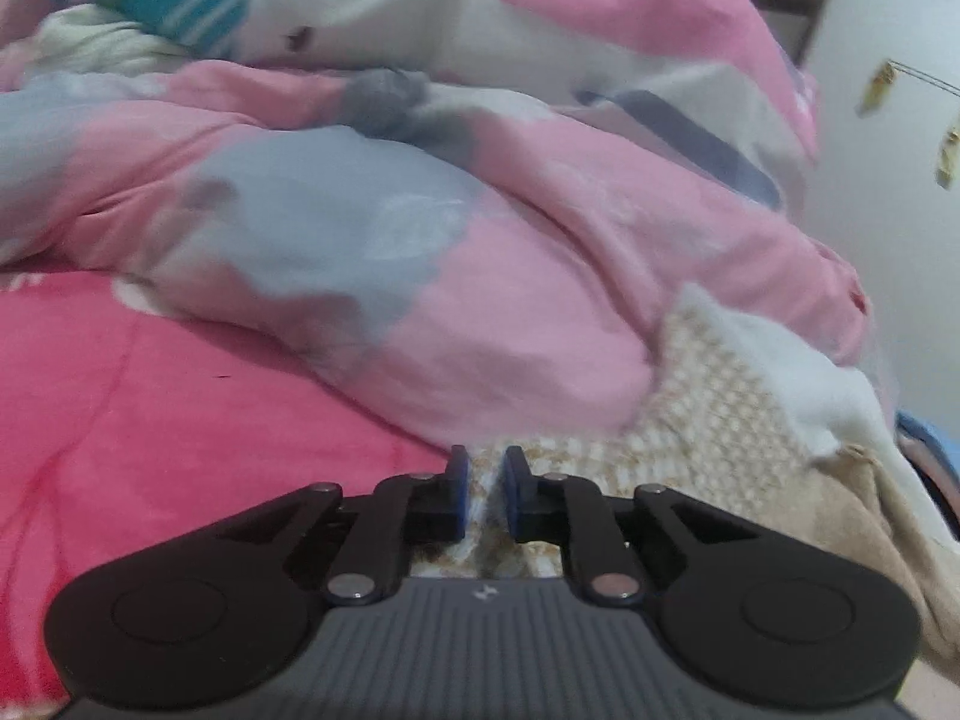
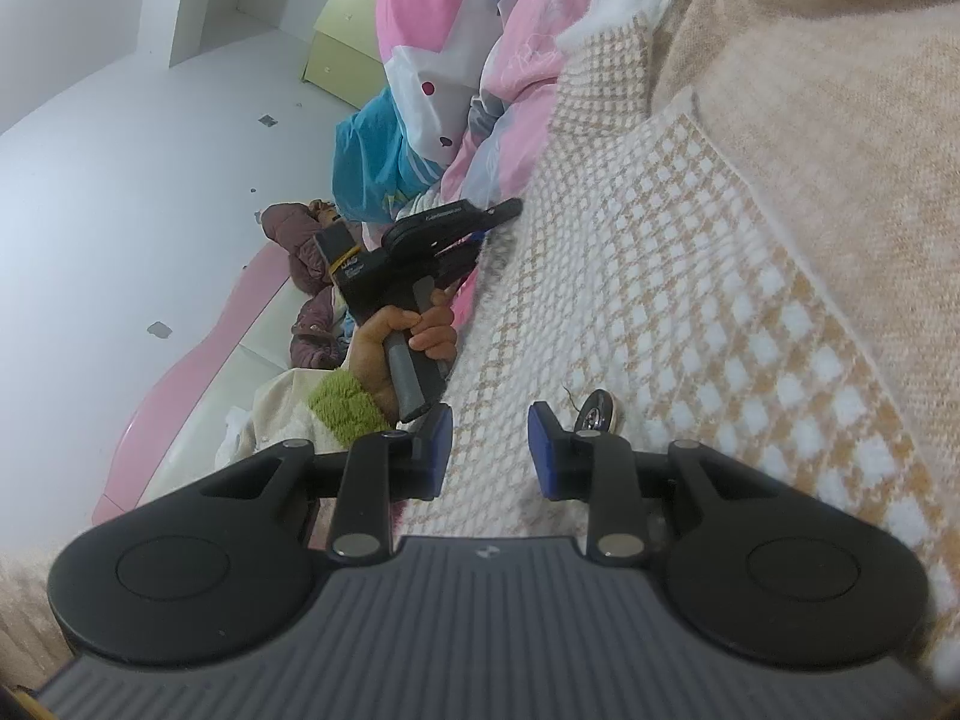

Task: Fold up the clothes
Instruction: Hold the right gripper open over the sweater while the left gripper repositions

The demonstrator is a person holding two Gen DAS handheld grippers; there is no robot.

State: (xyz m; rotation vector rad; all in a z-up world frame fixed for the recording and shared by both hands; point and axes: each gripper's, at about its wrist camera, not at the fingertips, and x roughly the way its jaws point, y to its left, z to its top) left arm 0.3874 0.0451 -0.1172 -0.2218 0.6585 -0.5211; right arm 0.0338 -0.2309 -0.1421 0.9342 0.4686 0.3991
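Bed with a bright pink sheet (image 1: pixel 150 420)
A crumpled pink, white and grey-blue quilt (image 1: pixel 372 228) and a beige-and-white checked knit garment (image 2: pixel 690 276) lie on it.

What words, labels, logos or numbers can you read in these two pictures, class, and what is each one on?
No text can be read for certain.
Pale lettering on the side of the left gripper, right wrist view: too small to read.
Label on its black handle block: too small and blurred.
Small pale logo on the right gripper body: a mark, not words.
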